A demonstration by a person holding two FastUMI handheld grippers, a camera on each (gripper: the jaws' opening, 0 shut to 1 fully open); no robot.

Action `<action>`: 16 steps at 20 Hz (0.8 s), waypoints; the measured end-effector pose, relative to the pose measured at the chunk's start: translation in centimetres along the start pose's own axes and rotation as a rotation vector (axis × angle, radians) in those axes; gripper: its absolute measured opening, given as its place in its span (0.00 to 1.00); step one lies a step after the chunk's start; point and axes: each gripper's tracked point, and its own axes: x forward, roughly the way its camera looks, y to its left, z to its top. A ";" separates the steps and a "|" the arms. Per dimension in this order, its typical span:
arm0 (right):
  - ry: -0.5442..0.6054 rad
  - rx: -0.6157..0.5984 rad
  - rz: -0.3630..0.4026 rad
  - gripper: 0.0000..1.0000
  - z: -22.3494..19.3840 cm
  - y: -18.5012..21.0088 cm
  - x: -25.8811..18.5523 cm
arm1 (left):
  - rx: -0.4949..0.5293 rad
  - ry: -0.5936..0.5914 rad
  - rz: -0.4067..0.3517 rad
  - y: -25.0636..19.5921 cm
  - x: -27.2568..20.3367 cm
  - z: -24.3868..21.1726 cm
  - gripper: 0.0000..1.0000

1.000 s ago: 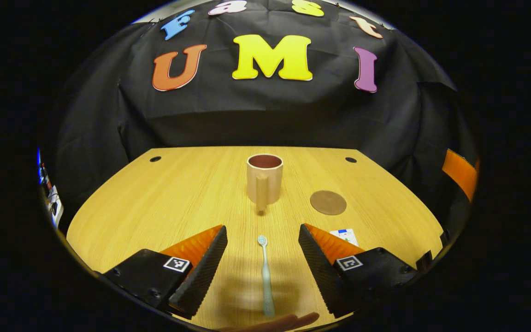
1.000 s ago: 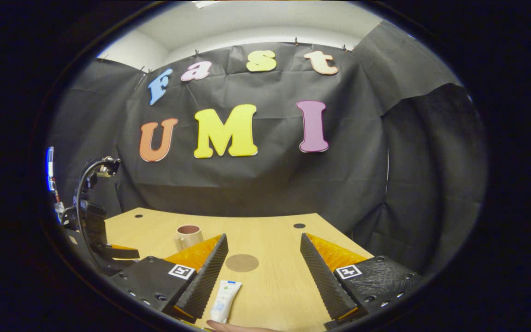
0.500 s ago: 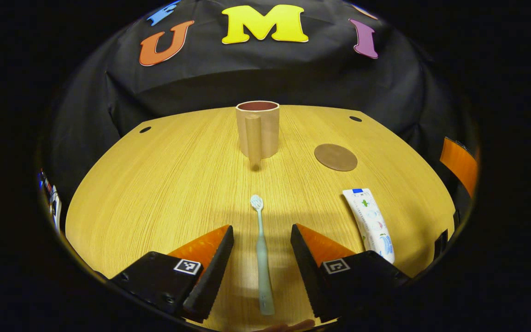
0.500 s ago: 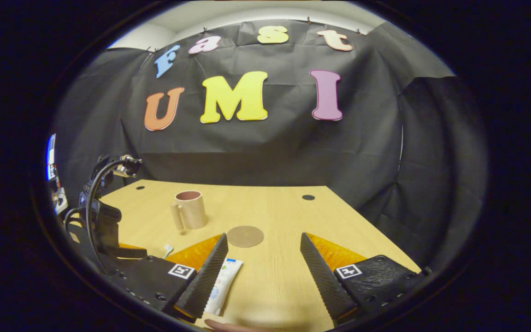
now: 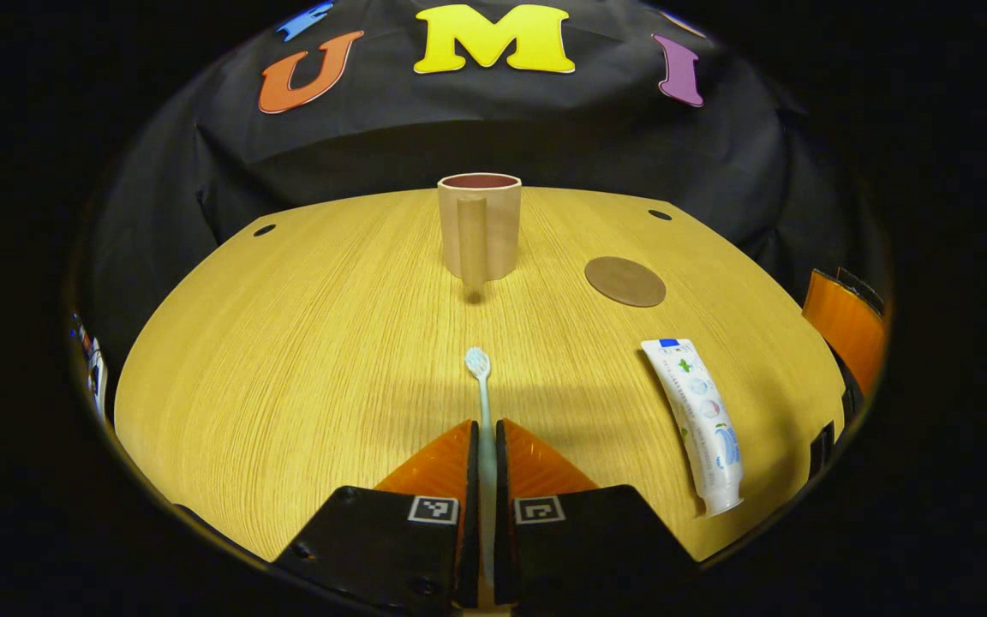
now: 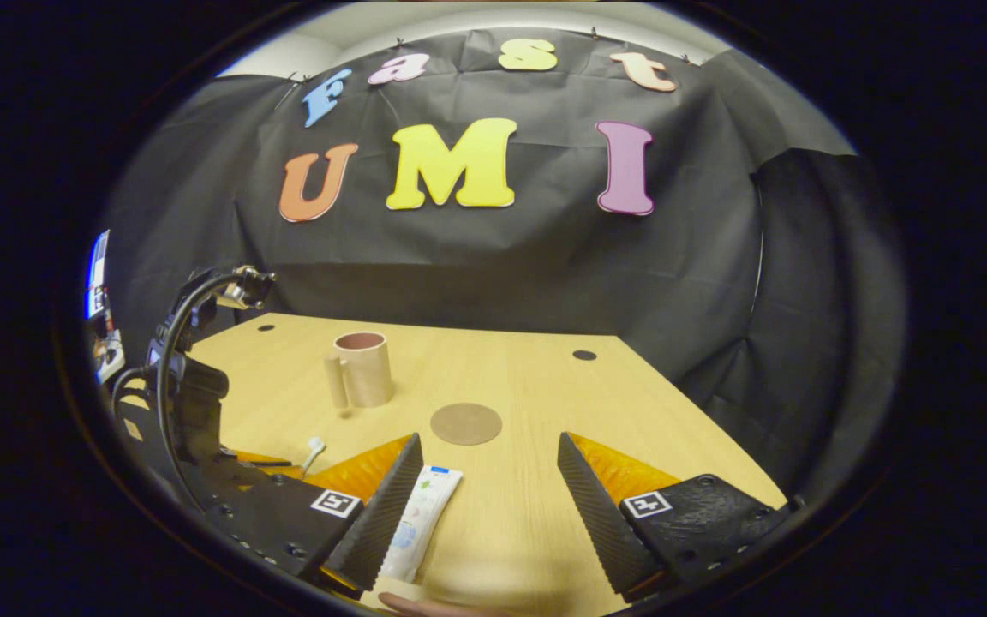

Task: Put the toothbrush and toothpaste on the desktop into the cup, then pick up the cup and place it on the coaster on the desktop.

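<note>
- Left gripper view: the toothbrush, lying near the table's front edge, is clamped by the left gripper; its long axis points straight at the cup beyond, near the back edge.
- Right gripper view: the right gripper is held wide apart, empty; the toothpaste lies at its left finger, the coaster just ahead.

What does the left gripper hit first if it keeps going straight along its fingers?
Likely the cup. The left gripper, shut on the toothbrush, points almost dead at the cup's handle, with bare desktop between. Height is hard to judge, so it could scrape the desktop first.
</note>
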 end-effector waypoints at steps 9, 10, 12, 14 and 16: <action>0.089 -0.009 0.036 0.98 -2.7 1.8 0.8 | -0.020 -0.194 0.004 -0.1 -3.3 4.3 0.06; 0.105 -0.004 0.044 0.96 -3.1 2.0 0.9 | -0.024 -0.229 0.015 0.0 -3.9 5.0 0.06; 0.147 0.010 0.056 0.96 -4.3 2.6 1.5 | -0.035 -0.293 0.035 0.3 -5.0 6.1 0.06; 0.205 0.021 0.064 0.96 -6.0 3.1 1.9 | -0.044 -0.350 0.053 0.6 -5.9 6.9 0.06; 0.254 0.055 0.076 0.96 -7.4 4.1 2.2 | -0.037 -0.408 0.091 1.2 -6.6 7.9 0.06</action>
